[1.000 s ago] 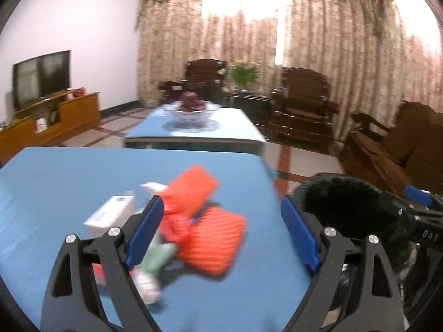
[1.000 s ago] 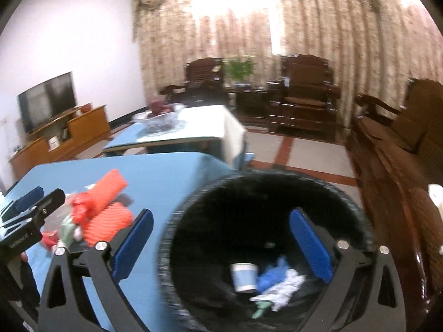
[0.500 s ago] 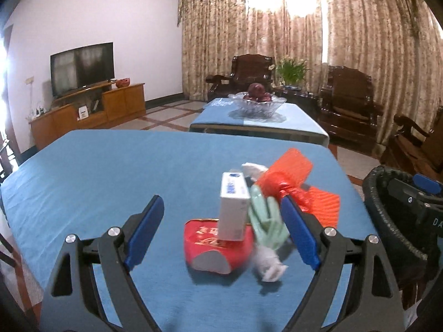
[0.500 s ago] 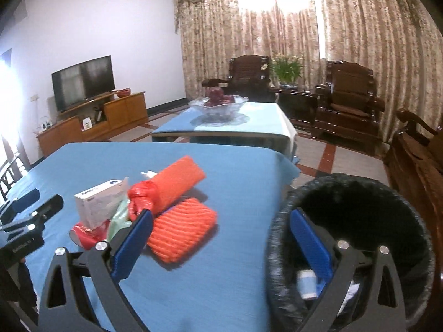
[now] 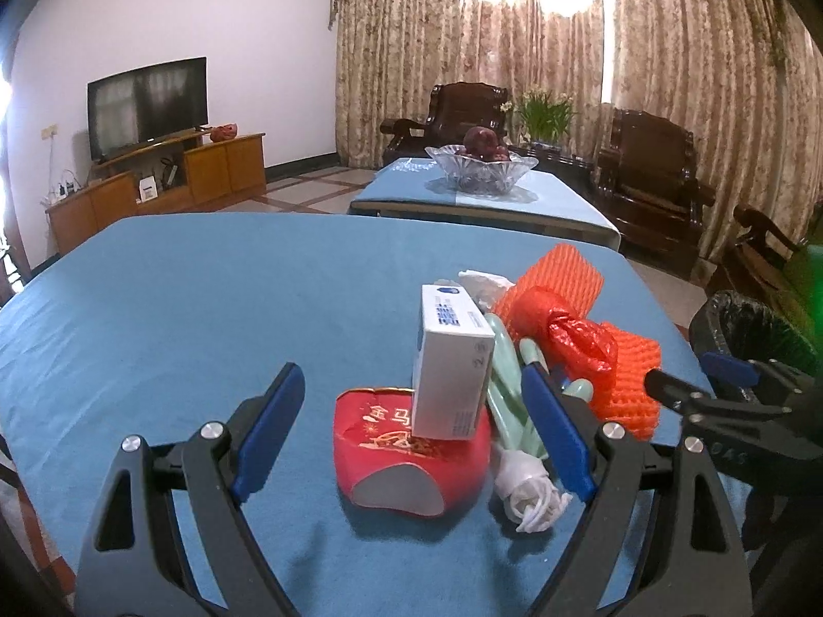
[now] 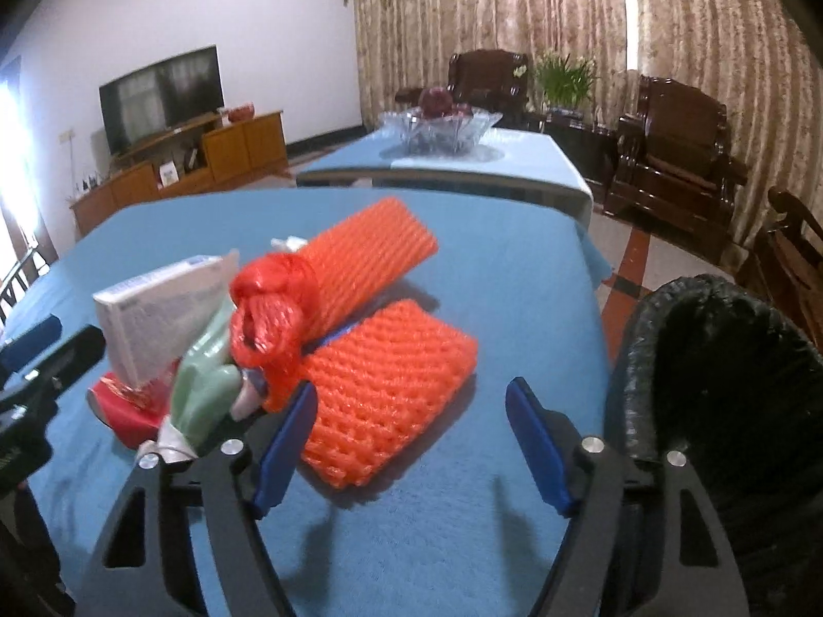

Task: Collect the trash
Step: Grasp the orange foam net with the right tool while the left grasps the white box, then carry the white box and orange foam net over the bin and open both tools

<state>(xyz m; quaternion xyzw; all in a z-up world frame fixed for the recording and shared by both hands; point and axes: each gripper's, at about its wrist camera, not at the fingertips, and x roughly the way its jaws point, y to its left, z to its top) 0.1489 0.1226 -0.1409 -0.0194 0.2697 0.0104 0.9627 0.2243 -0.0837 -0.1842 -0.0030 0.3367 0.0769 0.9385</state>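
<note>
Left hand-held gripper [image 5: 414, 424] gapes wide before the red carton [image 5: 411, 455] and white box [image 5: 452, 360]; right hand-held gripper [image 6: 411, 439] spreads empty beside orange foam netting [image 6: 383, 391] on the bench [image 5: 206, 298].

The white box [image 5: 452, 365] covers the far part of the red paper cup [image 5: 411, 455] and some of the green plastic bag [image 5: 506, 401] behind it. The black trash bin [image 6: 720, 391] is cut off by the right edge in both views, so its contents cannot be seen. Print on the box is too small to read. The lower orange foam net [image 5: 625, 385] is partly hidden behind the red plastic bag [image 5: 576, 339].
</note>
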